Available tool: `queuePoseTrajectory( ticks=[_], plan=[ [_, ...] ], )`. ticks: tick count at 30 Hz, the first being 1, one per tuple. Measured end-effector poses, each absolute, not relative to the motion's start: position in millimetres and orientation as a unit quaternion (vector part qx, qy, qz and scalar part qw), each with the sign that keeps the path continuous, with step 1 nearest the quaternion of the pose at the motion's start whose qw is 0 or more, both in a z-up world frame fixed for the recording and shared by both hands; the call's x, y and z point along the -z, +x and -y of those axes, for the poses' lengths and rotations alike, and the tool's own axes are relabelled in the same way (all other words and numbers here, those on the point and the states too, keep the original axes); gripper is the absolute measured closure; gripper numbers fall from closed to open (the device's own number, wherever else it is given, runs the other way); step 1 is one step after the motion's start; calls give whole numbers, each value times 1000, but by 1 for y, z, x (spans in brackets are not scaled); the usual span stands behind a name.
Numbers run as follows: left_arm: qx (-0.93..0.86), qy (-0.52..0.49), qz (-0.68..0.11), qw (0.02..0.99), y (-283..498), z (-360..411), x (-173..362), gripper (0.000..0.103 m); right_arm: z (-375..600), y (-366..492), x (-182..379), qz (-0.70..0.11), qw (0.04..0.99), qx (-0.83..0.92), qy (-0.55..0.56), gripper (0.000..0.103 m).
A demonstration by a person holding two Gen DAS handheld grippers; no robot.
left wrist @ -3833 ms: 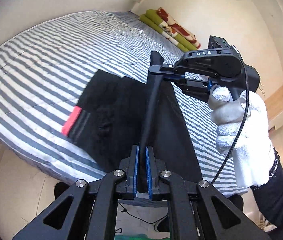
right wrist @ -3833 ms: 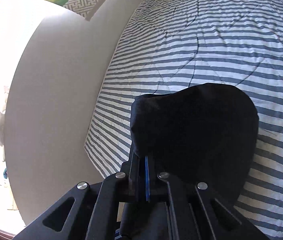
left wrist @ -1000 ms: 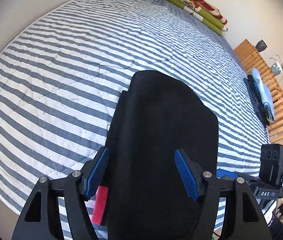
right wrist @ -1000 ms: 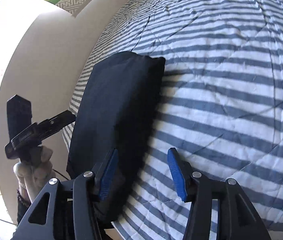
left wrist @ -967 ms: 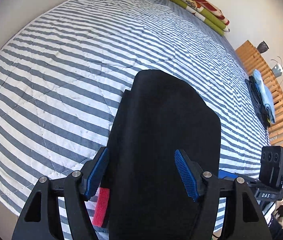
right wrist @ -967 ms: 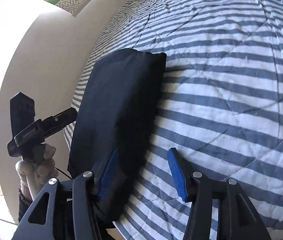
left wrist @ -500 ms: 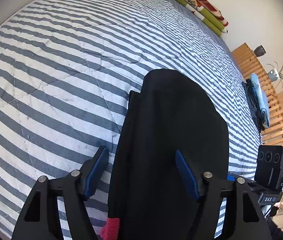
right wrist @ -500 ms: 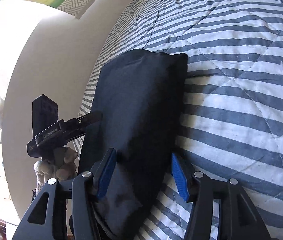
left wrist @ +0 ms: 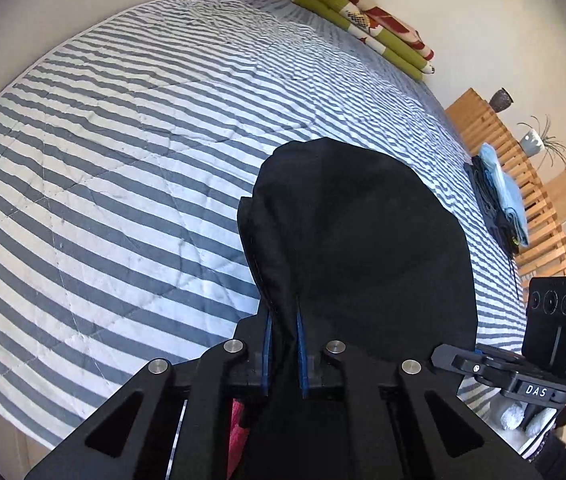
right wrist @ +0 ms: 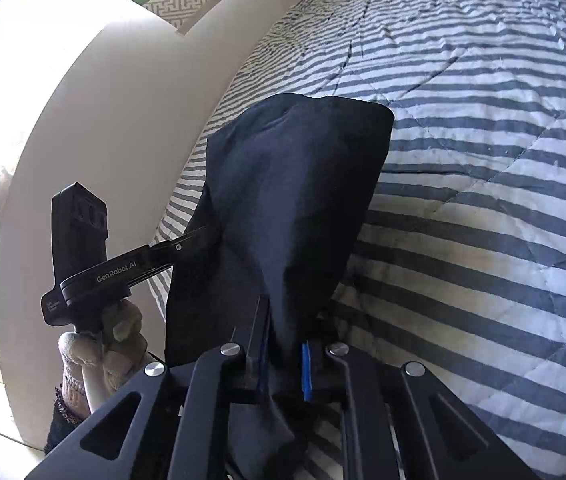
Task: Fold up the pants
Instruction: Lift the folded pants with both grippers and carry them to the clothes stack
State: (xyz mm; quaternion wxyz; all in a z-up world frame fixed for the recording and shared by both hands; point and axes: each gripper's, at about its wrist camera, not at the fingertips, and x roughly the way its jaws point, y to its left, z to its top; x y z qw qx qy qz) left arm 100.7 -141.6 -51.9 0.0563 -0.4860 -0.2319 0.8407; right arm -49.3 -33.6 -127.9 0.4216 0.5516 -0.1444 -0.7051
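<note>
**Both claws pinching the folded pants at the bed's edge**

Here, item one: the pants, black, are lying folded in a thick bundle on the bed, near its edge, with a red patch showing low down beside the left claw's frame.

Item two: the left claw is gripping the near left edge of the pants; its blue pads are standing narrow, with a ridge of black cloth squeezed between them. In the right wrist view the same claw is reaching in from the left, its tip meeting the side of the bundle, and a gloved hand is holding its handle.

Item three: the right claw is clamping the near right edge of the pants, pads close together on the cloth. The fabric is rising from this grip in a tented fold.

Item four: the bed is wearing a grey-and-white striped quilt. Green and red pillows are lying at the far end by the wall. A wooden slatted rack is standing beside the bed, with folded dark and blue clothes resting on it.
</note>
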Motion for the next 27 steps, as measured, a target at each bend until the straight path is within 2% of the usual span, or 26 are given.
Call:
queuePoseTrajectory(
  ticks=[5,9,19,21,25,27],
  plan=[
    [-853,-461,223,104,117,86,14,95,-14,-27,89,130,419,733,520,93],
    [-864,-444,185,150,109,7,-18,96,-74,-18,61,126,398,759,499,94],
    [-852,-412,174,271,53,-191,-75,98,-225,-25,2,103,294,838,449,95],
    [-842,-415,182,291,32,-231,-81,98,-254,-32,-9,100,267,851,441,95],
    [-790,-450,257,327,-17,-296,-63,98,-306,-56,-36,95,216,878,417,96],
    [-811,-439,210,325,-31,-334,-59,98,-326,-67,-50,88,207,887,403,96]
  ],
)
